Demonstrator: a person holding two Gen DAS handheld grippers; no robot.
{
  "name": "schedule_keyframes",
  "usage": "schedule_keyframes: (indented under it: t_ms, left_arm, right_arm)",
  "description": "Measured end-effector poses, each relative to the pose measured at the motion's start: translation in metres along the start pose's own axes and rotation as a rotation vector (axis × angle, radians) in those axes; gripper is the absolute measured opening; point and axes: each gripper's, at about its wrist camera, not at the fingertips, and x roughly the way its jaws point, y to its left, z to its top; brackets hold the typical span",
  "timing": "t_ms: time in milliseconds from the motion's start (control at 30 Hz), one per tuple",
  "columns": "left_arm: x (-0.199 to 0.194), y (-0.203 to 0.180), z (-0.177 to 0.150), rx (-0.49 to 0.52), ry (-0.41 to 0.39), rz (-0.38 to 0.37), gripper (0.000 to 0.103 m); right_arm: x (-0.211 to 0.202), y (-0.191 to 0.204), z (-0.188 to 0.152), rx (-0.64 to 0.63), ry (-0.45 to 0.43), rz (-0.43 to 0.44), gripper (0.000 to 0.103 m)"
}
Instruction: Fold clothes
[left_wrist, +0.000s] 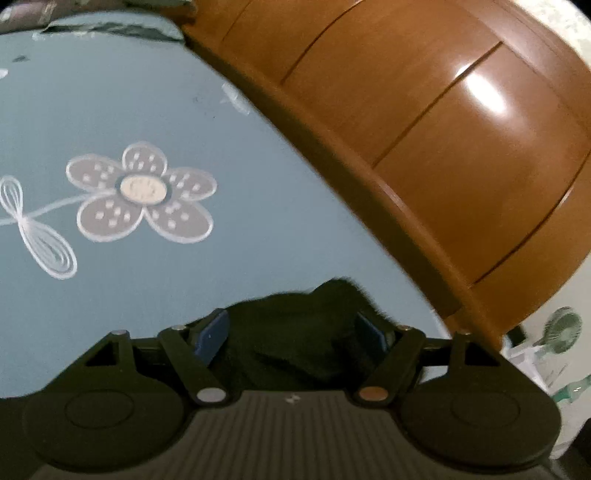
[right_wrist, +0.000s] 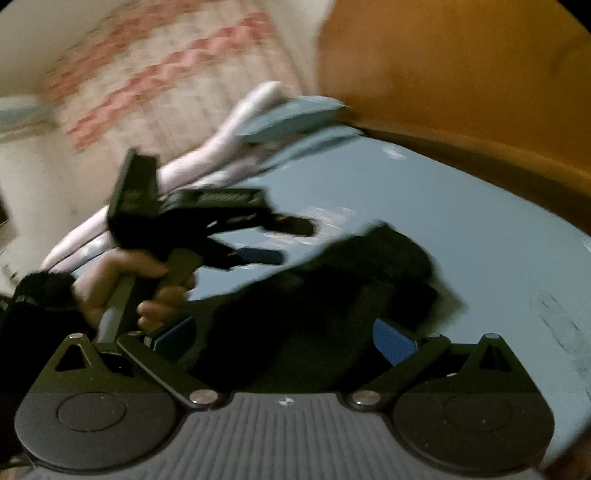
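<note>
From the left wrist camera, the left gripper (left_wrist: 291, 332) sits low in the picture with its blue pads (left_wrist: 212, 338) set wide apart, and a dark garment (left_wrist: 295, 339) bunches up between them. Whether the pads actually press on the cloth I cannot tell. Beyond it stretches a blue bedsheet (left_wrist: 110, 110) printed with a white-outlined flower (left_wrist: 142, 192), and a glossy wooden headboard (left_wrist: 424, 110) curves along the bed's edge. A small green fan (left_wrist: 561, 326) stands off past the bed's corner.

From the right wrist camera, blurred, the right gripper (right_wrist: 286, 339) also stands wide, its blue pads (right_wrist: 393, 341) on either side of the same dark garment (right_wrist: 332, 288), which lies heaped on the bedsheet (right_wrist: 461, 206); whether they clamp it is unclear. Farther off, a hand (right_wrist: 122, 284) holds the left gripper (right_wrist: 273, 240) just above the sheet, its fingers parted with nothing visible between the tips. Pale pink bedding (right_wrist: 221, 144) is piled near the bed's far corner.
</note>
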Motion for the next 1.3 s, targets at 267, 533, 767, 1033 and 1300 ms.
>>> schedule_keyframes:
  t_ms: [267,533,767,1033,1300]
  left_arm:
    - [0.024,-0.019,0.009,0.026,0.109,-0.131,0.077]
    - [0.073,-0.009,0.009,0.05,0.192,-0.063,0.077]
    - [0.057,-0.006,0.012,0.05,0.185,-0.025,0.077]
    - [-0.001,0.0,0.008,0.035,0.194,0.0,0.078]
    - [0.009,0.033,0.002,-0.019,0.187,0.077,0.078]
  right_arm:
    - [0.061,-0.005,-0.01,0.049,0.144,-0.058,0.103]
    - [0.065,-0.005,-0.017,0.055,0.143,-0.071,0.103]
    - [0.069,0.007,-0.022,-0.015,0.145,-0.14,0.103]
    - [0.061,0.003,-0.021,0.015,0.14,-0.136,0.103]
    - [0.061,0.01,-0.024,-0.042,0.154,-0.157,0.103]
